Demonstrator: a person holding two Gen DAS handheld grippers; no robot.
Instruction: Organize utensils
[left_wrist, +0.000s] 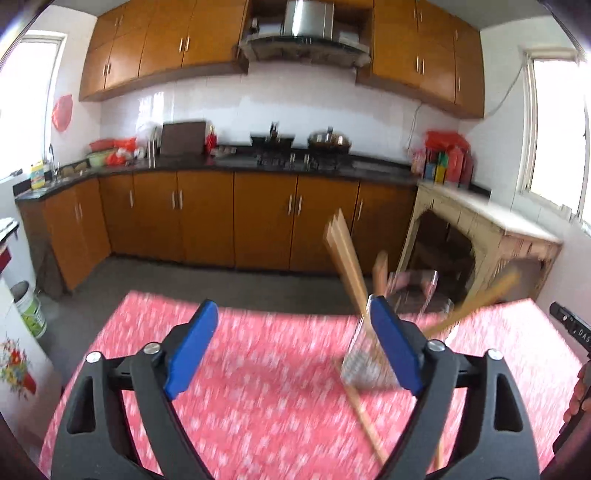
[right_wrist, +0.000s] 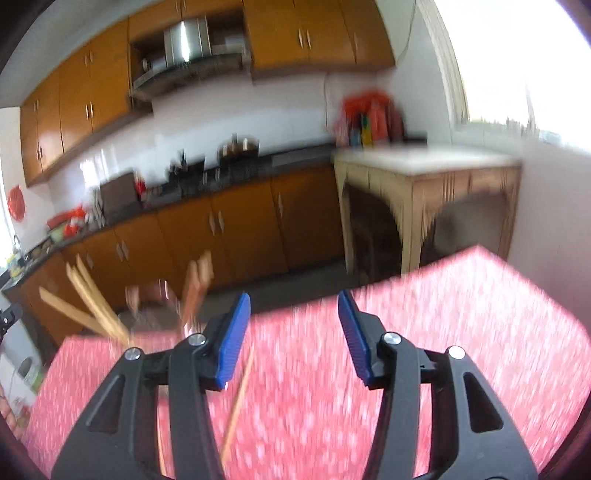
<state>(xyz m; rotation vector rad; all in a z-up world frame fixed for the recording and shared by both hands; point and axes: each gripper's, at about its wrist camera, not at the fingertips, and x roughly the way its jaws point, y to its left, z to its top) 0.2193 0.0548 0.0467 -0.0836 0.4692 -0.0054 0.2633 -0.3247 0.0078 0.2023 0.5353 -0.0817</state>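
Over the red-patterned worktop (left_wrist: 258, 369), I hold both tongs spread and empty, tilted down toward the cloth: the left tongs (left_wrist: 291, 347) gape wide, the right tongs (right_wrist: 293, 339) about half as far. The clear glass holder (left_wrist: 391, 332), already bristling with wooden chopsticks (left_wrist: 343, 254), stands just beside the left tongs' right-hand pad, so my left hand is the nearer one. A loose chopstick (right_wrist: 238, 402) lies on the cloth in front of the holder, its long axis running roughly toward me, passing under the right tongs' left-hand pad; I judge it the next pick.
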